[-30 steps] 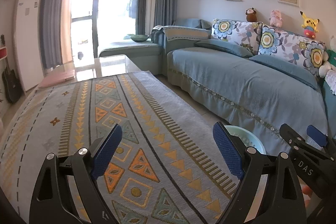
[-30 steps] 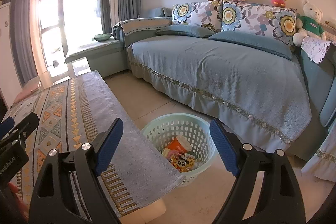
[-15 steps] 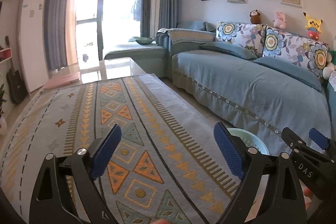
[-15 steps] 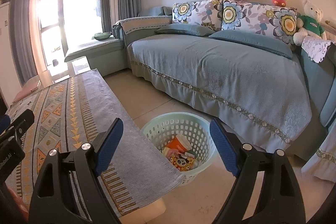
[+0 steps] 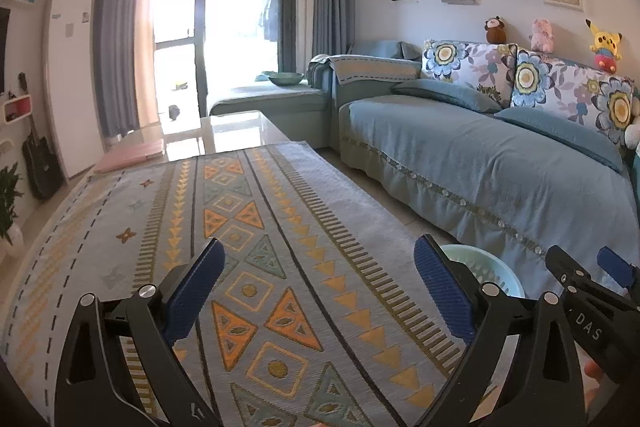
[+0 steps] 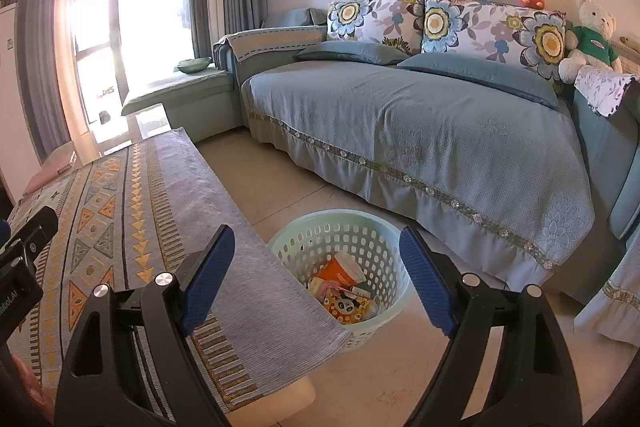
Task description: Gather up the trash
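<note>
Both the left gripper (image 5: 318, 291) and right gripper (image 6: 316, 277) are spread wide and hold nothing, the wrappers (image 6: 344, 293) lie in the basket (image 6: 384, 323), and no trash shows on the table cloth (image 5: 248, 211), so the work seems finished.

A grey woven table cloth (image 5: 280, 227) carries orange, yellow and teal triangle and diamond bands. To the right, a pale mint perforated plastic basket (image 6: 384, 307) holds orange, white and yellow wrappers (image 6: 344, 291). Farther right, a blue-grey covered sofa (image 6: 420, 131) bears white cushions (image 6: 492, 27) printed with blue and yellow flowers.
</note>
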The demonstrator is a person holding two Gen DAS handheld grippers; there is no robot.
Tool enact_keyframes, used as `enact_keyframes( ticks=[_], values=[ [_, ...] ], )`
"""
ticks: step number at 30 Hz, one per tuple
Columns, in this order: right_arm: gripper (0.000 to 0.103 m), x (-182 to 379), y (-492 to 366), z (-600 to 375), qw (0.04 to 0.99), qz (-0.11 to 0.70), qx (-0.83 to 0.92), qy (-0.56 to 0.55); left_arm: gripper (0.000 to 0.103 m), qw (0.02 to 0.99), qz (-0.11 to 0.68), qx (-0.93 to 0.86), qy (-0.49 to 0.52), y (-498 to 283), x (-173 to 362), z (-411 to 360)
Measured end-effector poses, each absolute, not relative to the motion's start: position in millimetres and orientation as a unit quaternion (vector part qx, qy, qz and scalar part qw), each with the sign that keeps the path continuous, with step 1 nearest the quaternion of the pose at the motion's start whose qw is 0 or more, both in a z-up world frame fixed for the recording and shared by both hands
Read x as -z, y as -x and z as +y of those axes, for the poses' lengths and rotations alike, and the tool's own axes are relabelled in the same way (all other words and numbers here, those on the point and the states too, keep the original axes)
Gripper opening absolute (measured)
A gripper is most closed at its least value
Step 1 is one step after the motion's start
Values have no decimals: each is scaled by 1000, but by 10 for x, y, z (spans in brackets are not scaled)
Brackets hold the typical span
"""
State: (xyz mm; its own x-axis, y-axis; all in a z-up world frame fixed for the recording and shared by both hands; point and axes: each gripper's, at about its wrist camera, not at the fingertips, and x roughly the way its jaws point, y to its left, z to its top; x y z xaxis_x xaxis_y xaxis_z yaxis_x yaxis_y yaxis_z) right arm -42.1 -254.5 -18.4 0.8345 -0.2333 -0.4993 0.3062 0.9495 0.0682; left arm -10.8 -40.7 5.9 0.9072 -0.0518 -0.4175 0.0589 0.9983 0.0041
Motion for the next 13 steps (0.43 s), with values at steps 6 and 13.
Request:
enact_keyframes(
  ticks=[6,13],
  values=[
    [80,186,418,-2547,955,251,141,-73,94,975,218,30,-5,105,-57,-422],
    [80,207,420,-2552,954,254,141,-73,94,975,220,25,-6,111,-51,-428]
  ],
)
